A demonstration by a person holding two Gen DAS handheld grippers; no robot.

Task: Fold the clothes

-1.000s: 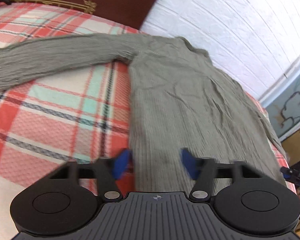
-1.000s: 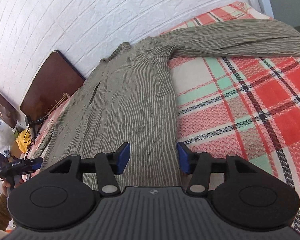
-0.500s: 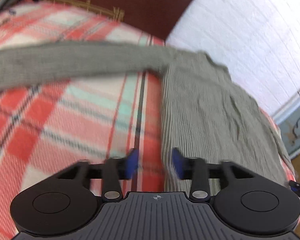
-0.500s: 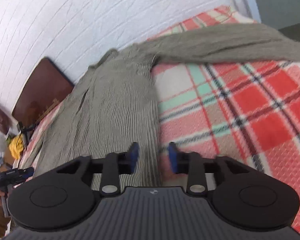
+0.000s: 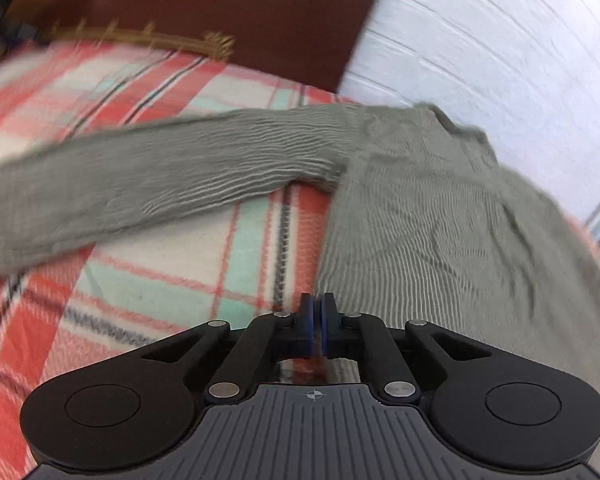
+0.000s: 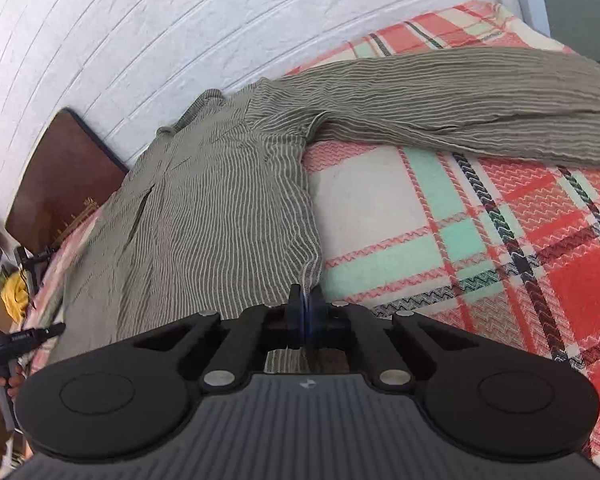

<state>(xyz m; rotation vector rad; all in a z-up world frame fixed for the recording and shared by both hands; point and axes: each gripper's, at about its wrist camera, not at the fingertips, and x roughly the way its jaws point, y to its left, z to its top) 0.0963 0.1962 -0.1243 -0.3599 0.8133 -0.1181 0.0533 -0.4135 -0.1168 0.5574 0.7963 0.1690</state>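
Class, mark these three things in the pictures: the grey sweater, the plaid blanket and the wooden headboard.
sweater [image 6: 220, 216]: right wrist view, middle of its body.
blanket [image 6: 548, 280]: right wrist view, bare red check.
headboard [image 5: 204, 4]: left wrist view, dark brown panel.

Grey-green ribbed sweater [image 6: 228, 216] lay on the red, mint and cream plaid blanket [image 6: 500, 248]; wall [image 6: 160, 32] was white.

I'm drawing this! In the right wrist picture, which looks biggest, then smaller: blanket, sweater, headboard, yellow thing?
1. Blanket and sweater: alike, too close to rank.
2. Headboard.
3. Yellow thing, smallest, though it's farther away and partly hidden.
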